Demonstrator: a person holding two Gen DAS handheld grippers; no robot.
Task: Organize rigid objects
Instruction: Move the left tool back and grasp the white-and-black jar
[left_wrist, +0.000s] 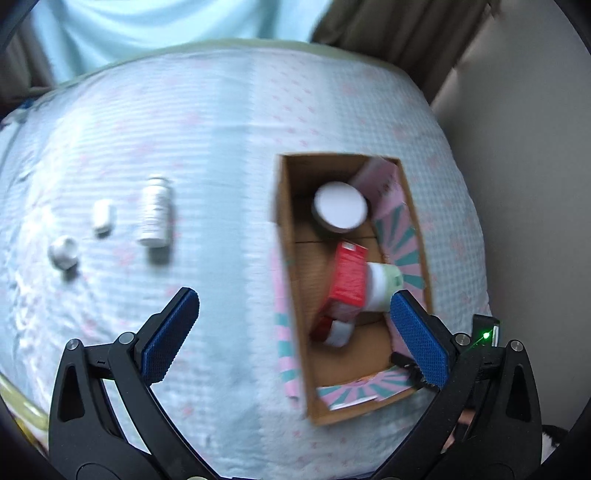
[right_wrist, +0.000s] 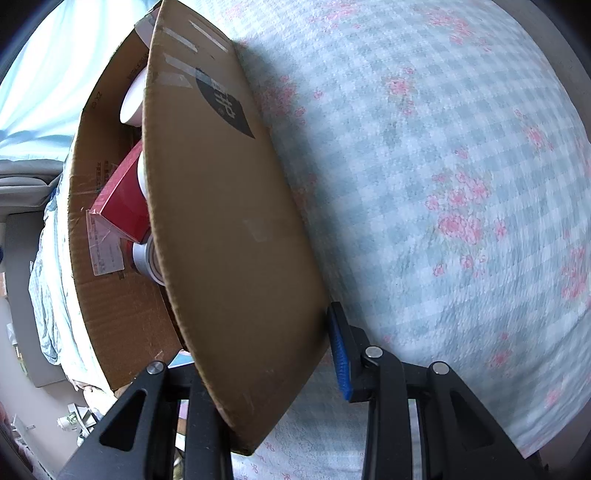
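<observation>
A cardboard box (left_wrist: 291, 236) lies on the bed. It holds a round white-lidded tin (left_wrist: 340, 210), a pink carton (left_wrist: 380, 181), a red carton (left_wrist: 349, 280), a white-and-green jar (left_wrist: 384, 286) and a red-and-white container (left_wrist: 332, 330). To its left lie a white bottle (left_wrist: 157, 212), a small white case (left_wrist: 102, 216) and a small white cap (left_wrist: 63, 253). My left gripper (left_wrist: 295, 336) is open and empty above the box's near end. My right gripper (right_wrist: 258, 350) straddles the box's side wall (right_wrist: 229, 229); its left finger is hidden inside the box.
The bed has a pale blue checked cover with pink flowers (right_wrist: 461, 184). A curtain (left_wrist: 147, 26) hangs behind the bed and a wall (left_wrist: 524, 147) stands to the right. Clutter lies on the floor (right_wrist: 74, 417) past the bed edge.
</observation>
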